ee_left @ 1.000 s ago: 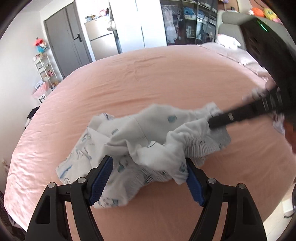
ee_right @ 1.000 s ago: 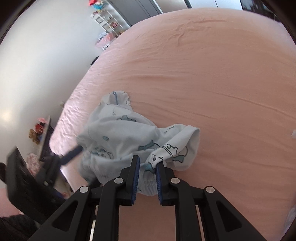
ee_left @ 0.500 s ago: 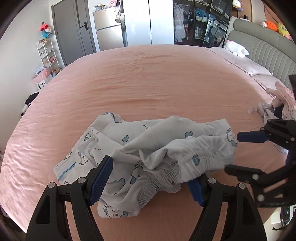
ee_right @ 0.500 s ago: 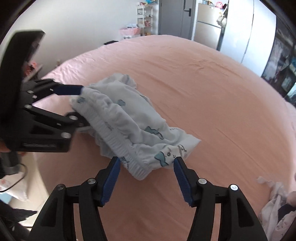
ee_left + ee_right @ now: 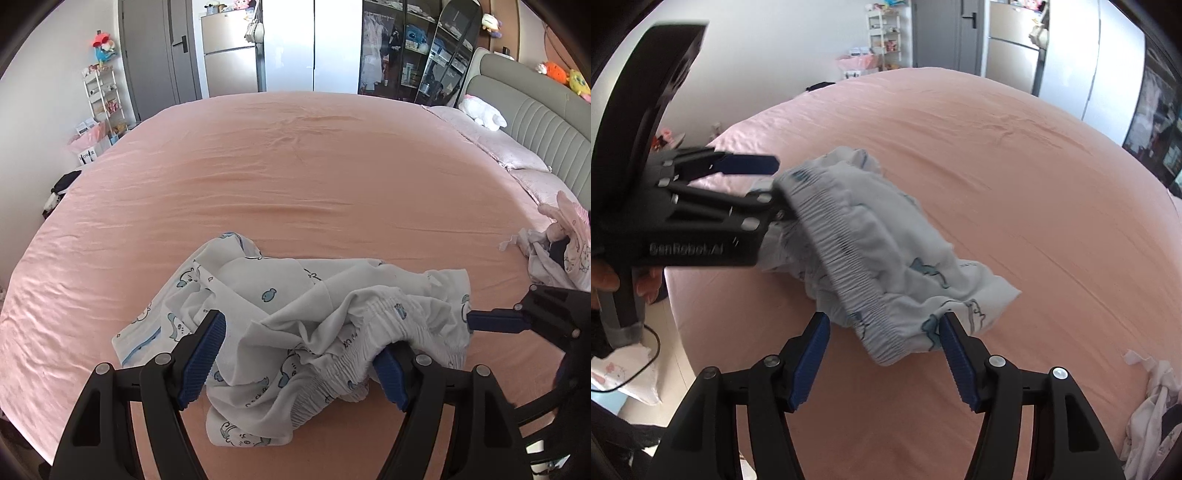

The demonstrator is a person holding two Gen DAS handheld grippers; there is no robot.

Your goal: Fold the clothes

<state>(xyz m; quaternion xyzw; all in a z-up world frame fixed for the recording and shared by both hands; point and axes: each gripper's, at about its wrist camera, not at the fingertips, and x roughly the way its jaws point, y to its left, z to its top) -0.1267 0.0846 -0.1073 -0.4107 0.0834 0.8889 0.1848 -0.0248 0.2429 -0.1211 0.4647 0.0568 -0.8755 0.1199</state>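
I observe a wide bed with a wrinkled pink sheet (image 5: pixel 295 177). On it lie crumpled white printed elastic-waist trousers (image 5: pixel 295 317), a small clothes heap (image 5: pixel 557 247) and pale pillows (image 5: pixel 495 144).

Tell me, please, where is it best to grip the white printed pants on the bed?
Probably the gathered elastic waistband of the white printed pants: it is the thickest, firmest edge, facing the near bed side. Come from there with the right gripper, open over its end.

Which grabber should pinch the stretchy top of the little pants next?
Probably the right gripper: its open jaws sit around the end of the pants' elastic waistband. The left gripper straddles bunched middle fabric.
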